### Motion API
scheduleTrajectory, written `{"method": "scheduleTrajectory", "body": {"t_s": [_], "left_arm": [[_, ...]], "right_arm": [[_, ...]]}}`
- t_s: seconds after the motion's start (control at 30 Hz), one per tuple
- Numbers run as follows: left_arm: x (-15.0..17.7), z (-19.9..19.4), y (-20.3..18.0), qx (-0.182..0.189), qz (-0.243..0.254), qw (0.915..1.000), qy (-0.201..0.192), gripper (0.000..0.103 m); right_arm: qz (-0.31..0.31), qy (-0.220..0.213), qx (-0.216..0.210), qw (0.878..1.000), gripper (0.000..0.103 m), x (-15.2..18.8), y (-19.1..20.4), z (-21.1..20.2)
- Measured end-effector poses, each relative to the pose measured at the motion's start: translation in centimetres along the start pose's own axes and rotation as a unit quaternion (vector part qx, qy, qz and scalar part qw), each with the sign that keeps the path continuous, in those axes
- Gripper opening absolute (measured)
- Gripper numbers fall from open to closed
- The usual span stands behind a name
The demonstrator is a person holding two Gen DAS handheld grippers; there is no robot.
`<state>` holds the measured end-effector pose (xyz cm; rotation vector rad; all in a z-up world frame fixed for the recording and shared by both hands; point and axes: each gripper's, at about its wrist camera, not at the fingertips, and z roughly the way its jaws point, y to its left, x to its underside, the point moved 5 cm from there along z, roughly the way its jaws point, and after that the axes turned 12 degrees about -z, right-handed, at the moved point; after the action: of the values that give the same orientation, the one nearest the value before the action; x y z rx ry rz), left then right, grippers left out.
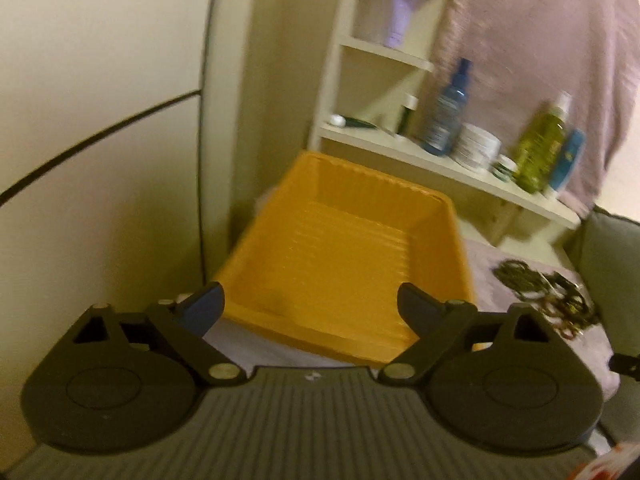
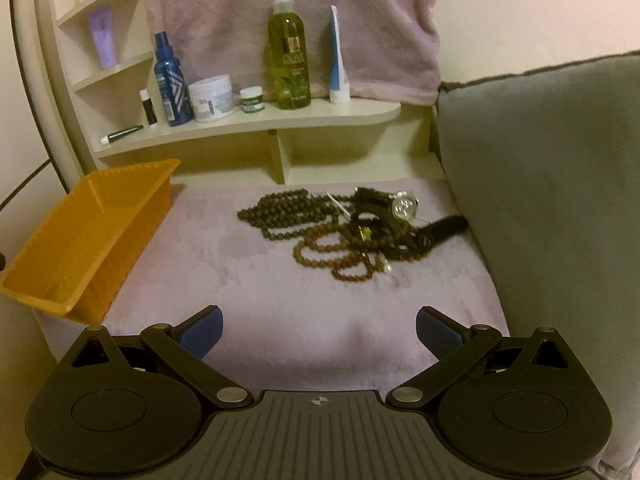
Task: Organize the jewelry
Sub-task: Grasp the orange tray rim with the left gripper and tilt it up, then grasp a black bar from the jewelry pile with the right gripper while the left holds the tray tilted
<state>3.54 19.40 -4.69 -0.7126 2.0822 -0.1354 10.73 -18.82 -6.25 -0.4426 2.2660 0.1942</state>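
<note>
Your left hand-held gripper (image 1: 311,306) is spread wide with nothing between its pads; it faces the empty orange tray (image 1: 448,216). Your right hand-held gripper (image 2: 319,330) is likewise spread and empty, aimed at the jewelry pile (image 2: 344,232) lying on the mauve cloth (image 2: 224,264), well apart from the tray (image 2: 132,168).

Select one item at the pile's edge; the bead strands and the watch (image 2: 404,206) overlap, so a central grasp would likely drag several pieces. Lower the right pads astride a single strand, close fully, then lift slowly to let tangles fall free. Keep the left hand-held gripper beside the tray to steady it if needed.
</note>
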Motion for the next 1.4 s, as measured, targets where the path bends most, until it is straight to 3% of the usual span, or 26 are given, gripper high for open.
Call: {"method": "scheduleTrajectory", "body": {"t_s": [0.23, 0.77, 0.9, 1.0, 1.2, 1.4], "left_arm": [[-0.8, 2.5, 4.4, 0.000, -0.044, 0.9989, -0.017, 0.076], [0.7, 6.9, 6.5, 0.046, -0.139, 0.9891, 0.011, 0.018], [0.6, 6.8, 6.0, 0.039, -0.131, 0.9905, 0.010, 0.011], [0.2, 6.3, 5.1, 0.028, -0.108, 0.9938, 0.007, 0.011], [-0.6, 4.8, 2.2, 0.006, -0.026, 0.9996, -0.008, 0.007], [-1.1, 3.7, -1.0, -0.011, 0.040, 0.9988, -0.026, 0.006]], "right_arm": [[-0.023, 0.011, 0.002, 1.000, 0.102, -0.8, 1.0, 1.5], [-0.053, 0.038, 0.006, 0.998, 0.102, -1.3, 2.9, 3.6], [-0.056, 0.042, 0.005, 0.998, 0.102, -1.3, 3.1, 3.9], [-0.055, 0.040, 0.003, 0.998, 0.102, -1.4, 3.0, 4.0], [-0.045, 0.033, 0.004, 0.998, 0.102, -1.4, 2.3, 4.1], [-0.029, 0.021, 0.014, 0.999, 0.102, -1.4, 0.5, 4.2]]}}
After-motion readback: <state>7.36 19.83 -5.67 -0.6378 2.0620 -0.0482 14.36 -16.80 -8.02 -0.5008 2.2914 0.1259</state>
